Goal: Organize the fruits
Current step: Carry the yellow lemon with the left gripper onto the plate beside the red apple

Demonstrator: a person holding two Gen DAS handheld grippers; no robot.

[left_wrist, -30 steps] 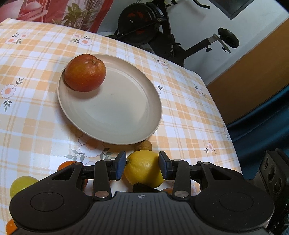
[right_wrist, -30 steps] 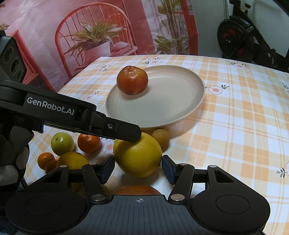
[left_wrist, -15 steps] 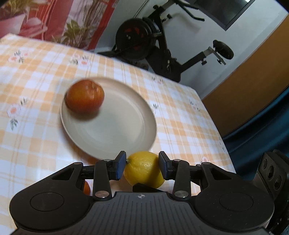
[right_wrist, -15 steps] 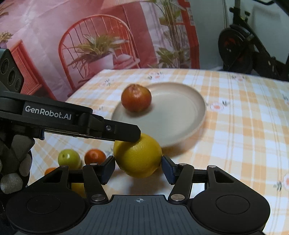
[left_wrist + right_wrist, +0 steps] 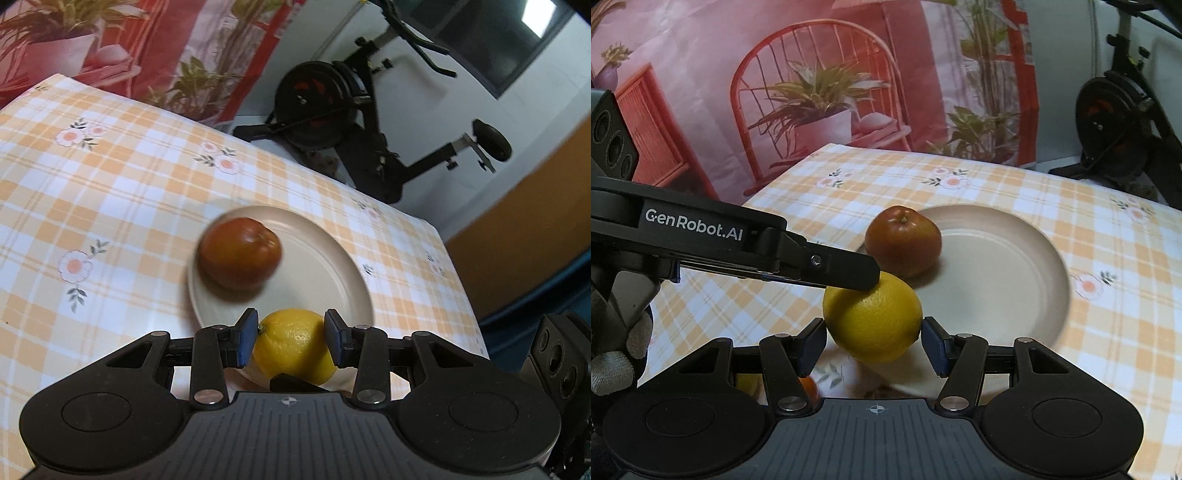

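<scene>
A yellow lemon [image 5: 295, 343] hangs just above the near rim of a beige plate [image 5: 325, 266]. My left gripper [image 5: 291, 334] is shut on it, both blue pads against its sides. In the right wrist view my right gripper [image 5: 873, 341] is also shut on the same lemon [image 5: 873, 317], and a left finger [image 5: 849, 271] lies across its top. A red apple [image 5: 240, 258] rests on the plate's far left part, seen again as the apple [image 5: 903, 245] on the plate [image 5: 1004, 266].
A checked orange-and-white tablecloth [image 5: 110, 206] covers the table, whose far edge is close behind the plate. An exercise bike [image 5: 332, 122] stands beyond it. A small orange fruit [image 5: 809, 387] shows below my right gripper. A gloved hand [image 5: 613, 362] holds the left gripper.
Both grippers rose with the lemon and carried it from the table toward the plate. The loose fruits by the plate's near edge slid out of sight under the grippers.
</scene>
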